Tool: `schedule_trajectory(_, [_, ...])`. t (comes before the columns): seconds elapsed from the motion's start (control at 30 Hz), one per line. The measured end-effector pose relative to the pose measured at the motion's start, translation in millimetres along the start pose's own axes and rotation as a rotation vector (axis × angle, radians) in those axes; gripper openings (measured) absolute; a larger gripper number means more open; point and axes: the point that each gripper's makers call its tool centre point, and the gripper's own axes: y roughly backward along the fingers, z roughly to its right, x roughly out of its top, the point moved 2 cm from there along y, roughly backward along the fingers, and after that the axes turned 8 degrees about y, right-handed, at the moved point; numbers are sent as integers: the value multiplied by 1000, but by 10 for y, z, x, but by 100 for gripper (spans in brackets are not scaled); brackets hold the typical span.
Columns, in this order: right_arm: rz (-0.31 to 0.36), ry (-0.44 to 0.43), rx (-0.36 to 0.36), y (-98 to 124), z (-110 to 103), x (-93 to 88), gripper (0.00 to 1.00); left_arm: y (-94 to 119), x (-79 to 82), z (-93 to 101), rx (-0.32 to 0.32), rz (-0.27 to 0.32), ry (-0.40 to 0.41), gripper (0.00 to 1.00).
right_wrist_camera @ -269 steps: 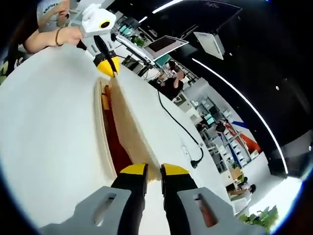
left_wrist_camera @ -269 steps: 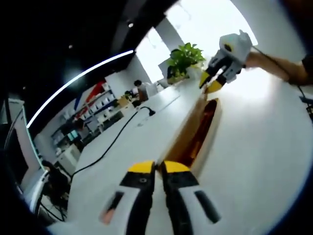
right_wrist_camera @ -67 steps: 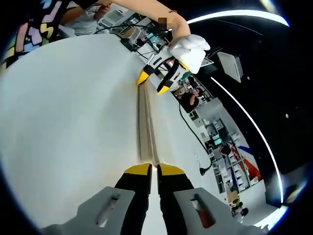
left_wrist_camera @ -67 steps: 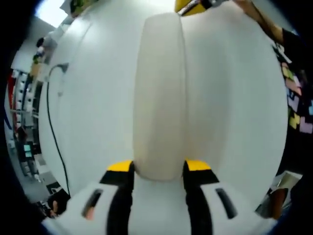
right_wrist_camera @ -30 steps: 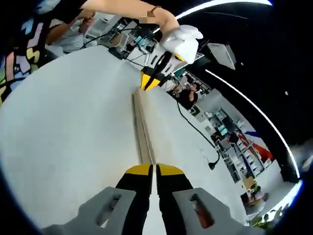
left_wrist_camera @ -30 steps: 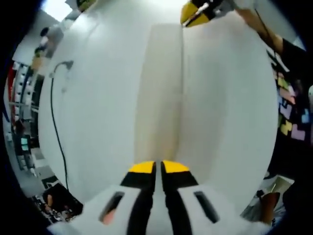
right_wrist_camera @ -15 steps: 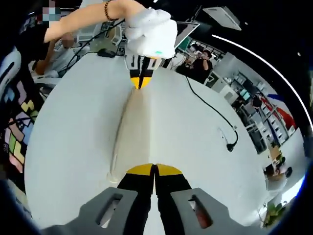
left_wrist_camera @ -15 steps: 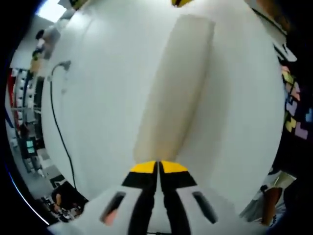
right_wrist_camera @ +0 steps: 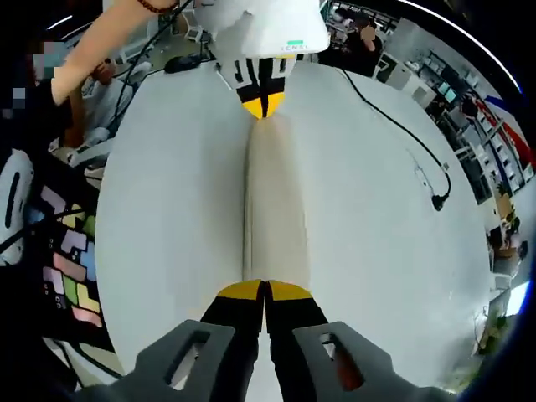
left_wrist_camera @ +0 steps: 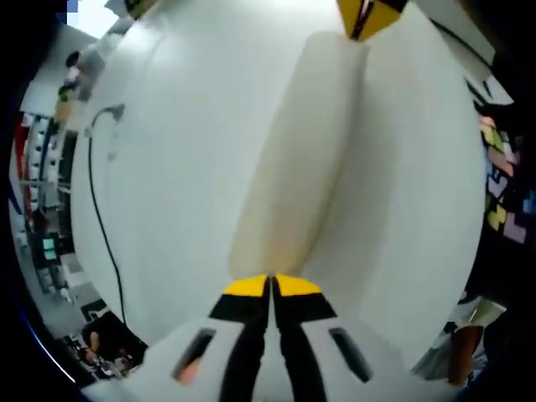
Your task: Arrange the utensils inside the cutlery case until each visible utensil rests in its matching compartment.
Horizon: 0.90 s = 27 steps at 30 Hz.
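While lying closed along the centre of both views on the white tabletop point(left_wrist_camera: 167, 167), cutlery case point(left_wrist_camera: 297, 159) pinned end to end — left tool point(left_wrist_camera: 272, 286) and right tool point(right_wrist_camera: 265, 291), jaws together, tips at opposite ends.

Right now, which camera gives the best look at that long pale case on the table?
The right gripper view: the case runs straight down its middle, closed, from the left gripper to the right gripper. The left gripper view shows the case slanted, its far end near the picture's edge.
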Motion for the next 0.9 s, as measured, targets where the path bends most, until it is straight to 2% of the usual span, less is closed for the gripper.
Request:
schedule_trajectory(0.17, [-9,-31,11,-42,-2,-32,0,-5,0,15,-5,11,0,2])
schedule_trajectory(0.23, [-61,-19,24,-78,-35,-104,0,-6,-3,24,-3,16,2,2])
schedule_trajectory(0.27, [-45,-13,21,-87,-37,-75,0,-8,-4,25,-4,18,1,2])
schedule_trajectory(0.33, [-59,6,10,-81,-20,-69,0,-12,-12,20,-8,22,-2,2])
schedule_trajectory(0.67, [-103,-44,53,-129,-15,-71,0,-10,-22,11,-31,52,27,2])
schedule_trajectory(0.9, [-113,-32,63,-138,-9,-77,0,-14,-15,3,-49,54,38,2])
